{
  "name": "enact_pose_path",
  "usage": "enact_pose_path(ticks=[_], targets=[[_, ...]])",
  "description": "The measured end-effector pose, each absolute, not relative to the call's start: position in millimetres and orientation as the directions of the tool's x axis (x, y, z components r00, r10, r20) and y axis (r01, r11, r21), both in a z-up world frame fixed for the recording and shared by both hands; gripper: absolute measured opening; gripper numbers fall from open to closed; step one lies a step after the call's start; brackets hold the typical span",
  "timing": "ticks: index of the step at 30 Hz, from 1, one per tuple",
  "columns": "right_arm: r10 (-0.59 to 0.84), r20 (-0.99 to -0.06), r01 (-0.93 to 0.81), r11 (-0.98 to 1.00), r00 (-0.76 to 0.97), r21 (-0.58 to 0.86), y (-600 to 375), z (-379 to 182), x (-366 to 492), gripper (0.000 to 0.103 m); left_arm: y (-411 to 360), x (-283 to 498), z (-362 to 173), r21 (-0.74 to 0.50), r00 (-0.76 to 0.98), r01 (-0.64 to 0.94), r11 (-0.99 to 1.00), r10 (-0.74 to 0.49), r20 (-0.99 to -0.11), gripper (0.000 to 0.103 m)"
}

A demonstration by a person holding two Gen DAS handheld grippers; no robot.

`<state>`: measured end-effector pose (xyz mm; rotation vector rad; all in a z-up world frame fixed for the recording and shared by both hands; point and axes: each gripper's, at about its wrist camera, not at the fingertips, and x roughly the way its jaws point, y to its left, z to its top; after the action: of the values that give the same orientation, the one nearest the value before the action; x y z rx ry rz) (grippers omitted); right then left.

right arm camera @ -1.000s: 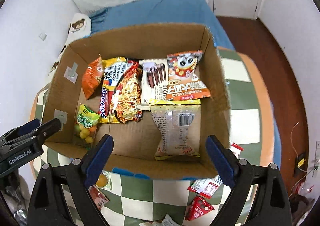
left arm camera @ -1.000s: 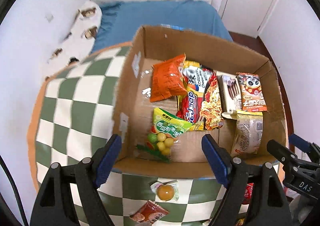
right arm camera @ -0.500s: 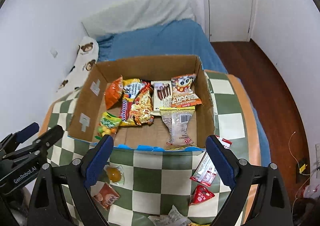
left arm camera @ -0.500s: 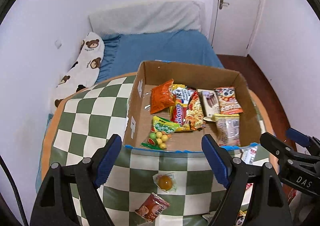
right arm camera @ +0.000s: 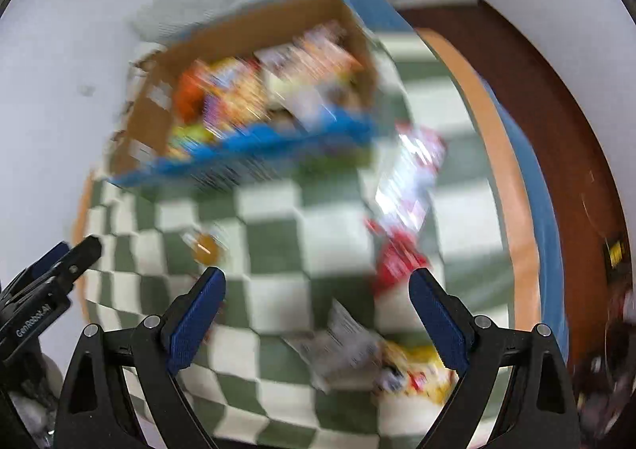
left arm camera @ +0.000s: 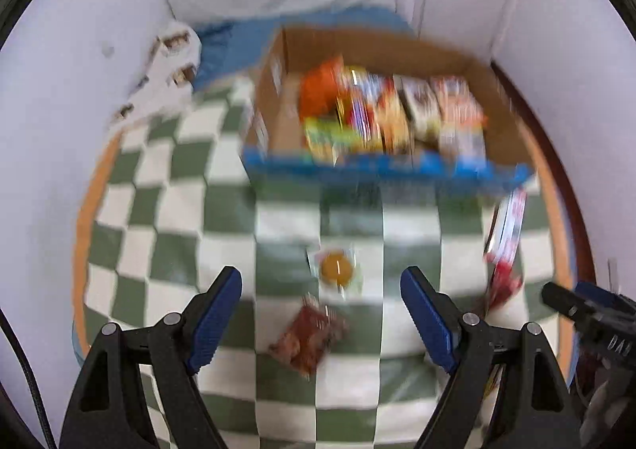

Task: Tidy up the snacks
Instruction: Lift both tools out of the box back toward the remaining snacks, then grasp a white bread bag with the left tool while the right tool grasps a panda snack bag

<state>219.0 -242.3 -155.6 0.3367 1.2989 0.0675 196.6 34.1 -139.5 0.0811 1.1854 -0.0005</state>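
Observation:
Both views are motion-blurred. A cardboard box [left arm camera: 505, 91] with a blue front edge holds several snack packets at the far side of the checkered cloth [left arm camera: 167, 218]. My left gripper [left arm camera: 321, 298] is open over the cloth, with a clear-wrapped orange jelly [left arm camera: 337, 265] and a reddish-brown packet [left arm camera: 310, 335] lying between and below its fingers, untouched. My right gripper [right arm camera: 317, 300] is open and empty; the box [right arm camera: 254, 24] is far off. A red packet [right arm camera: 395, 260], a white-and-red wrapper [right arm camera: 415, 167], a grey wrapper [right arm camera: 342, 345] and a yellow packet [right arm camera: 417, 369] lie near it.
The green-and-white cloth covers a round table with an orange rim [right arm camera: 493, 155]. A blue bed [left arm camera: 238, 39] with a bear-print pillow [left arm camera: 171, 55] is behind the box. Brown floor [right arm camera: 556, 99] lies to the right. White walls close in on both sides.
Both grippers have pulled back from the box toward the near side of the table. The box now looks small and far, and loose snacks on the cloth have come between the fingers.

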Motion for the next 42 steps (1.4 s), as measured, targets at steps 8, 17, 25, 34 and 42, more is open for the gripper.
enact_pose_path(ticks=[8,17,25,34,42], targets=[[0.276,-0.952,0.394,0.867,0.129,0.305,-310.1,-244.3,145.1,0.095,-72.7,148.3,-253.5,0.010,0.095,0.423,0.906,-0.033,-0.995,0.082],[0.200,-0.974,0.265,0.939,0.104,0.221,-324.2,-249.6,116.9,0.095,-156.9,123.0,-331.1,0.020,-0.026,0.652,0.758,0.049,-0.998,0.061],[0.020,-0.999,-0.231,0.973,0.026,0.013,-256.3,-256.1,123.2,0.092,-92.9,135.3,-333.0,-0.037,-0.109,0.429,0.903,0.011,-0.994,0.058],[-0.210,-0.978,-0.594,0.786,0.009,-0.174,-200.3,-308.3,128.5,0.068,-68.4,118.5,-337.7,-0.032,-0.113,0.349,0.937,0.008,-0.994,0.058],[0.284,-0.953,0.138,0.953,-0.104,0.269,-291.1,-308.1,183.2,0.072,-49.9,141.2,-337.9,-0.052,-0.125,0.284,0.957,-0.017,-0.992,0.058]])
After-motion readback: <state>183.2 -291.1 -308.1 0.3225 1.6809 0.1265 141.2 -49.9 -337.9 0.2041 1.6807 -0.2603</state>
